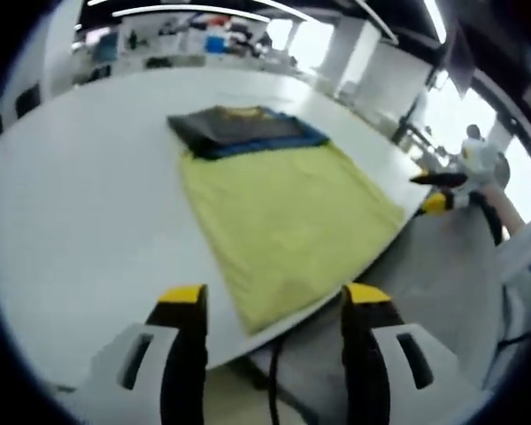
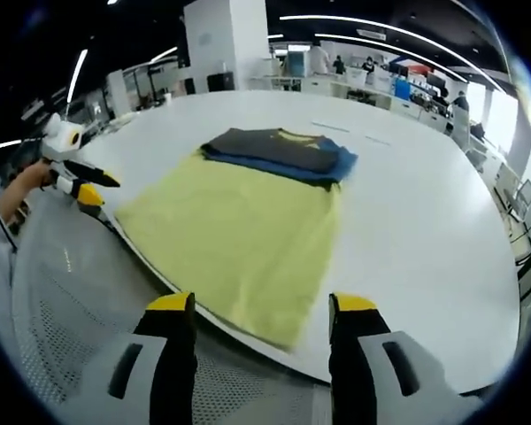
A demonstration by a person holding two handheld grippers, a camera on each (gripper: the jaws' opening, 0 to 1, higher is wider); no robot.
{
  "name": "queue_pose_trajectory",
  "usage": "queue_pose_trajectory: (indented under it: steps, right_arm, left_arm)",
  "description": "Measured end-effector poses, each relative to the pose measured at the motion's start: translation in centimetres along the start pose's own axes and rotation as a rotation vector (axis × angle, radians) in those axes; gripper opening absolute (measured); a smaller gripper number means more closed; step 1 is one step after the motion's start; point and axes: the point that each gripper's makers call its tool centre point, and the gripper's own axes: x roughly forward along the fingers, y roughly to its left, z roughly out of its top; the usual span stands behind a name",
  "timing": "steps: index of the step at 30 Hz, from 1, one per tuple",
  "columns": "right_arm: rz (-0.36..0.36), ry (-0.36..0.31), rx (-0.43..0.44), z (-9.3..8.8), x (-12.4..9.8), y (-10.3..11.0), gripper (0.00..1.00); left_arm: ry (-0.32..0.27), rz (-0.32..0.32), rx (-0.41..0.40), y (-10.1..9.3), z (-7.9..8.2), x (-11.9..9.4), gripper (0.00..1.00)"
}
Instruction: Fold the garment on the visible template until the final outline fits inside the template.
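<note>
- I am holding both tongs back from the white table (image 1: pixel 71 221), off its near edge, with nothing between the jaws of either.
- My left tongs (image 1: pixel 270 305) are standing wide, the yellow-tipped jaws framing the nearest corner of the yellow garment (image 1: pixel 283 217), which is hanging slightly over the table edge just ahead of them.
- My right tongs (image 2: pixel 261 310) are also standing wide, pointing at the near hem of the same garment (image 2: pixel 239 235); the left tongs (image 2: pixel 84 190) are showing off to their left, past the table edge.
- In the left gripper view the right tongs (image 1: pixel 442 190) are appearing to the right, beside the garment's far side edge.
- The garment is lying spread flat, unfolded as far as I can judge, running away from both tongs.
- Beyond its far end a stack of dark and blue folded clothes (image 2: pixel 279 150) is sitting, touching or overlapping that end.
- I cannot make out a separate template outline from here.
- I am judging the folding as barely begun: no fold is showing, so all the folds are left.
</note>
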Motion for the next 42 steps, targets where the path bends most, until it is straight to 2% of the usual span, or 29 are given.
queue_pose_trajectory:
  steps: [4, 6, 10, 15, 20, 23, 26, 30, 35, 42]
  right_arm:
    - [0.003, 0.013, 0.009, -0.4, -0.1, -0.4, 0.49]
    - [0.006, 0.009, 0.011, -0.2, -0.1, -0.4, 0.44]
    - [0.013, -0.002, 0.002, 0.8, 0.1, -0.4, 0.36]
    - [0.007, -0.010, 0.007, 1.3, 0.6, -0.6, 0.32]
    - [0.010, -0.020, -0.010, 2.5, 0.9, -0.2, 0.31]
    - [0.005, -0.028, -0.027, 3.3, 1.1, -0.2, 0.29]
    - [0.009, -0.031, -0.039, 4.0, 1.3, 0.1, 0.29]
    - [0.022, -0.036, -0.071, 5.0, 1.9, 0.9, 0.28]
    - [0.028, -0.055, -0.073, 6.0, 2.3, 1.5, 0.28]
    - [0.014, -0.039, -0.067, 5.6, 2.2, 1.0, 0.28]
  left_arm:
    - [-0.001, 0.002, -0.015, 0.4, 0.1, 0.0, 0.48]
    - [-0.001, 0.009, -0.009, 0.7, 0.5, 0.0, 0.48]
    - [-0.012, 0.028, 0.011, 1.4, 1.8, -0.3, 0.44]
    - [-0.030, 0.038, 0.033, 2.4, 3.5, -0.4, 0.41]
    - [-0.065, 0.067, 0.060, 4.1, 5.9, -0.1, 0.37]
    - [-0.095, 0.064, 0.054, 5.3, 7.5, 0.7, 0.33]
    - [-0.077, 0.047, 0.056, 5.8, 8.2, 1.6, 0.31]
    - [-0.100, 0.064, 0.073, 7.1, 10.2, 2.7, 0.29]
    - [-0.166, 0.117, 0.093, 9.2, 12.8, 4.4, 0.27]
    - [-0.150, 0.119, 0.105, 10.4, 13.7, 7.5, 0.24]
